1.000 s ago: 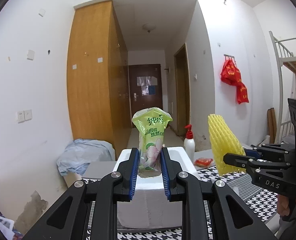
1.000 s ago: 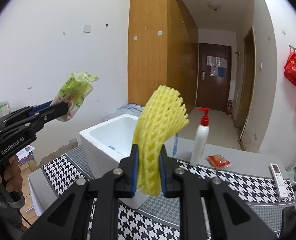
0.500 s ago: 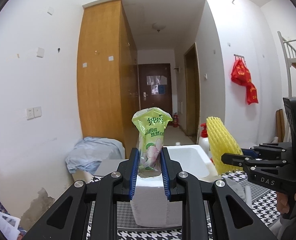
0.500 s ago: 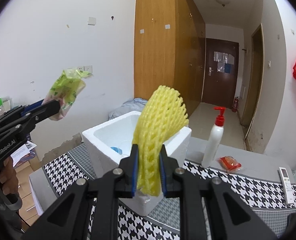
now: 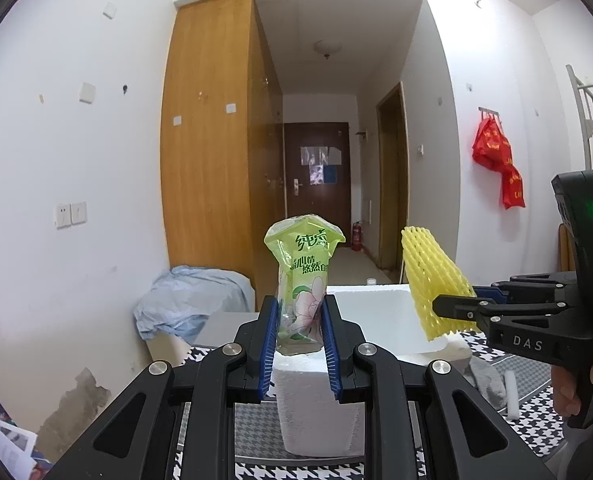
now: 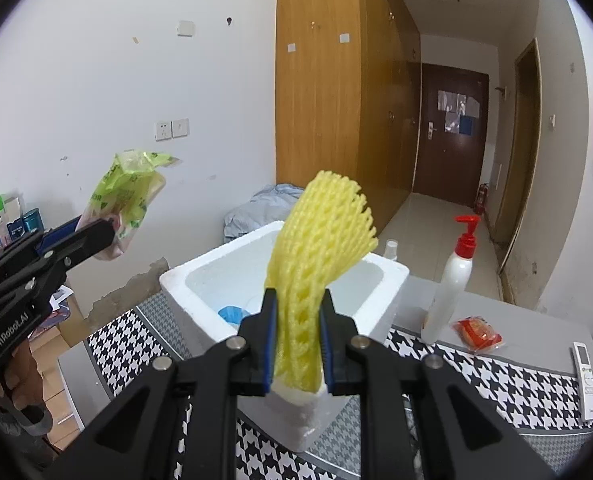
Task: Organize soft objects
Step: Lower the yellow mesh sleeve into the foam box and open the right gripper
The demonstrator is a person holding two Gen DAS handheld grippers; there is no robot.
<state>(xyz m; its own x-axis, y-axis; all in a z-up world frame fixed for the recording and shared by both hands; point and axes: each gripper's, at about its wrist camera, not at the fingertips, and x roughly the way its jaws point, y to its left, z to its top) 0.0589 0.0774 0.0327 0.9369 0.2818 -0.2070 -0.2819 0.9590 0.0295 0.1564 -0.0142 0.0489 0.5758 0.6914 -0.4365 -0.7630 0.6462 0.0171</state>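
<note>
Left wrist view. Left claw (image 5: 299, 330): clamped on a green packet (image 5: 302, 276), which stands upright between the blue pads, its crimped top flared. White foam box (image 5: 370, 322): on the houndstooth table (image 5: 524, 384), directly behind and below the packet, open top. Right claw (image 5: 454, 307): enters from the right, held by a hand (image 5: 576, 384); closed on a yellow foam net (image 5: 432, 280) that rises tilted over the box's right rim. Grey lump (image 5: 486, 380) and small white foam strip (image 5: 510, 394): on the table, right of the box. Blue cloth (image 5: 188, 302): heaped beyond the table, left. Red bags (image 5: 498, 164): hanging on the right wall.

Right wrist view. Right claw (image 6: 296, 342): gripping the net (image 6: 320, 264) near its lower end; the net fans upward in front of the box (image 6: 296, 272). Blue item (image 6: 232, 314): inside the box, on its floor. Left claw (image 6: 98, 238): at left, in the air, well apart from the box, shut around the packet (image 6: 130, 192). Pump bottle (image 6: 450, 280): upright, right of the box. Red pouch (image 6: 476, 332): just beside the bottle. Remote (image 6: 584, 364): near the table's right edge.
</note>
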